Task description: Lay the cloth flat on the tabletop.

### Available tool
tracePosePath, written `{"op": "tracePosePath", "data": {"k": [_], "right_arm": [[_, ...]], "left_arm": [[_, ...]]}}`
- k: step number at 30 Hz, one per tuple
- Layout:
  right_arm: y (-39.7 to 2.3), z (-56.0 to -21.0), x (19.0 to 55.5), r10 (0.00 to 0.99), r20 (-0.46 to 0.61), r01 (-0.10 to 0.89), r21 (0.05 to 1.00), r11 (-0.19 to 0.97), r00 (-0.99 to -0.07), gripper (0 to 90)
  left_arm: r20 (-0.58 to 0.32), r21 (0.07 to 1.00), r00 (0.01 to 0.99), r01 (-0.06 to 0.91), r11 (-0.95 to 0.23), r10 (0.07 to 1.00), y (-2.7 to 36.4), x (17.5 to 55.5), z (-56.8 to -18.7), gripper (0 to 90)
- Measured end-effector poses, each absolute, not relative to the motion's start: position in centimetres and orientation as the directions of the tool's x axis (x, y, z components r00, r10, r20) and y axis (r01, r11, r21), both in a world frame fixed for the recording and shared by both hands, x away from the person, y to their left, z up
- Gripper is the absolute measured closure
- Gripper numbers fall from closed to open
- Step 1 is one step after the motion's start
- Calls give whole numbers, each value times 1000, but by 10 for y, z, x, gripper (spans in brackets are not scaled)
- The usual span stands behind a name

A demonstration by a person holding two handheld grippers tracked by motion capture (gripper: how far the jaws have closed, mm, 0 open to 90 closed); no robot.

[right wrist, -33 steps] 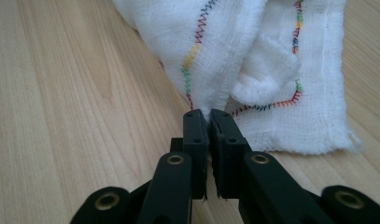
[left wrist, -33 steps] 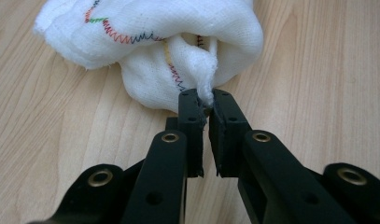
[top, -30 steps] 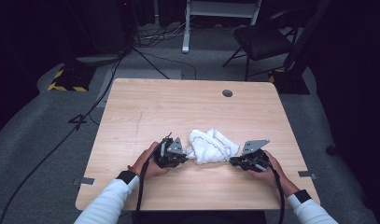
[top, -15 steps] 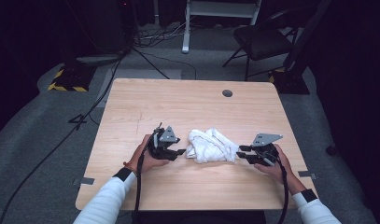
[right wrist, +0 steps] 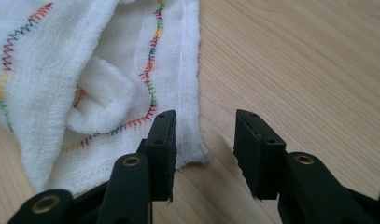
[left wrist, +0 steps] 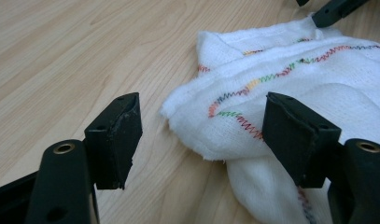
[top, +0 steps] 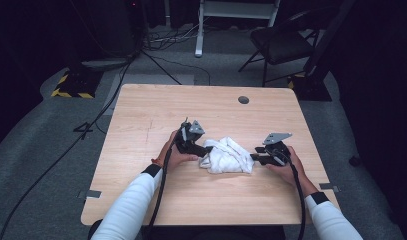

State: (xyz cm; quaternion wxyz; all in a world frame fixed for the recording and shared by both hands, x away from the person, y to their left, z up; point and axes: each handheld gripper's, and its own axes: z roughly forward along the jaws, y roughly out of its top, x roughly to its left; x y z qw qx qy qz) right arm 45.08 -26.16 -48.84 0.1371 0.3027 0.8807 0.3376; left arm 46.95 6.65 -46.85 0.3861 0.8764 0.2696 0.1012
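a crumpled white cloth (top: pixel 226 156) with coloured zigzag stitching lies on the wooden table (top: pixel 156 110), near its front middle, between the 2 hands. the left gripper (top: pixel 203 148) is at the cloth's left edge; its jaws have just been opening and stand wide apart, with a fold of the cloth lying between them but not pressed. the right gripper (top: pixel 253 158) is at the right edge of the cloth, its jaws also just opened, with a gap between the pads and nothing pinched.

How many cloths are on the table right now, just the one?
1. The white cloth with coloured zigzag stitching lies crumpled on the table, between the left gripper and the right gripper. Its folds could hide a second layer, but no other cloth shows.
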Motion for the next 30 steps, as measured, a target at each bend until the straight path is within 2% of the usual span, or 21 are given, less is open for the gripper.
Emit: {"op": "tracePosePath", "data": {"k": [4, 8, 10, 11, 12, 13, 14, 17, 20, 26, 30], "right_arm": [[-262, -489, 452, 631, -26, 449, 679, 580, -775, 577], [-266, -491, 453, 635, 25, 477, 684, 553, -772, 615], [-265, -491, 452, 616, 41, 471, 684, 557, -787, 728], [-265, -490, 452, 607, 43, 465, 685, 560, -794, 763], [-265, -490, 452, 607, 43, 465, 685, 560, -794, 763], [-264, -490, 451, 601, 45, 464, 683, 565, -798, 802], [-263, -490, 451, 589, 45, 457, 680, 574, -807, 843], [-262, -489, 450, 585, 41, 452, 679, 579, -810, 867], [-260, -488, 448, 595, -19, 427, 678, 598, -803, 878], [-267, -480, 447, 648, -87, 411, 707, 576, -757, 882], [-275, -468, 449, 707, -129, 404, 744, 532, -695, 883]], "left_arm": [[-46, 719, 848, 395, -572, 528, 60, 471, -473, 303], [-63, 684, 869, 396, -612, 491, 57, 469, -477, 344], [-92, 677, 888, 388, -625, 451, 57, 468, -478, 438], [-92, 677, 888, 388, -625, 451, 57, 468, -478, 476], [-91, 672, 895, 378, -637, 436, 57, 468, -478, 476], [-88, 673, 903, 365, -643, 421, 56, 466, -479, 520], [-76, 672, 909, 350, -652, 410, 56, 465, -479, 609], [-56, 667, 919, 324, -670, 389, 55, 461, -476, 713], [-30, 675, 925, 299, -674, 380, 57, 458, -471, 813], [13, 724, 922, 258, -640, 387, 71, 449, -454, 833], [73, 761, 919, 199, -618, 386, 79, 435, -436, 835]]}}
